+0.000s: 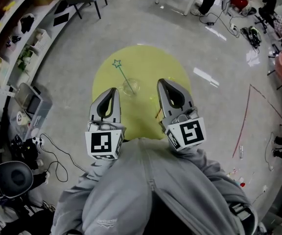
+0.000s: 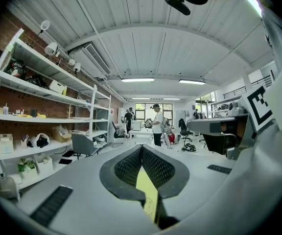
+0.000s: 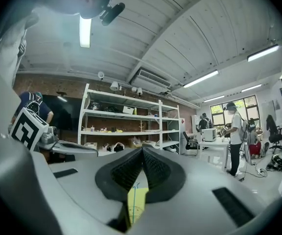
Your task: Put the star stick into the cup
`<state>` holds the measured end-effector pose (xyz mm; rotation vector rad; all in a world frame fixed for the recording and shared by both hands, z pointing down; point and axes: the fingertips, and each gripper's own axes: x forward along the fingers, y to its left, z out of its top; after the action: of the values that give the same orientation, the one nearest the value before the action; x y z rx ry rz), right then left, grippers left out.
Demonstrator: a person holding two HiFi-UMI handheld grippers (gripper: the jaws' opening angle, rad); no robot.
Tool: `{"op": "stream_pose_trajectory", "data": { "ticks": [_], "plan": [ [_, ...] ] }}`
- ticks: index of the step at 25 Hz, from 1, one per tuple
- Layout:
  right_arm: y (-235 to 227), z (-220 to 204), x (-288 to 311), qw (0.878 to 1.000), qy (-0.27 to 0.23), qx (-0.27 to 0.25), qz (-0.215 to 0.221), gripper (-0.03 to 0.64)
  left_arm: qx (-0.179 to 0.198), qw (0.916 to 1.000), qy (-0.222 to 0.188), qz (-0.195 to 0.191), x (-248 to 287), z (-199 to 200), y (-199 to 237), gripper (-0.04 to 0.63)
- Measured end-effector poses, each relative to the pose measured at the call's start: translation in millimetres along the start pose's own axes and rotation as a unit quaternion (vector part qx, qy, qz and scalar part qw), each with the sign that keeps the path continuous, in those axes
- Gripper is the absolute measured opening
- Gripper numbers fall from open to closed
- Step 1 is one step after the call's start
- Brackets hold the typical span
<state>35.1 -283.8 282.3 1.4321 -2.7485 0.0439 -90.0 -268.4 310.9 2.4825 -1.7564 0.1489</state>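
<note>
Left gripper (image 1: 112, 91): we held it low against our body, clenched, its jaws tip to tip with nothing between them.
Right gripper (image 1: 162, 83): it sat beside the left one, also clenched and empty.
Marker cubes (image 1: 103, 144): one was fixed on each gripper, showing black-and-white square patterns.
Worktop (image 1: 146, 62): it was round and yellow, and lay just beyond both grippers.
Cup (image 1: 130, 87): a clear cup stood near the middle of the worktop, apart from both grippers.
Star stick (image 1: 123, 74): it was thin and green, and seemed to stand with its lower end in the cup, leaning so the star pointed up and left.
Risk: we judged that the leaning stick could tip the light cup. A nudge to the worktop from either gripper could topple both.
Writing: we could read no brand, label or words anywhere, only the marker patterns.
</note>
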Motion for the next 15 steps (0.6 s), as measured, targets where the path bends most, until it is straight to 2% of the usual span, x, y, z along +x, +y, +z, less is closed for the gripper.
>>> {"op": "stream_pose_trajectory", "data": {
  "ticks": [8, 15],
  "plan": [
    [16, -6, -11, 1.0, 0.006, 0.002, 0.015, 0.032, 0.005, 1.0, -0.001, -0.002, -7, 3, -10, 0.018],
    [18, -1, -11, 1.0, -0.014, 0.012, 0.019, 0.032, 0.005, 1.0, -0.002, -0.007, -6, 4, -16, 0.018]
  ]
}}
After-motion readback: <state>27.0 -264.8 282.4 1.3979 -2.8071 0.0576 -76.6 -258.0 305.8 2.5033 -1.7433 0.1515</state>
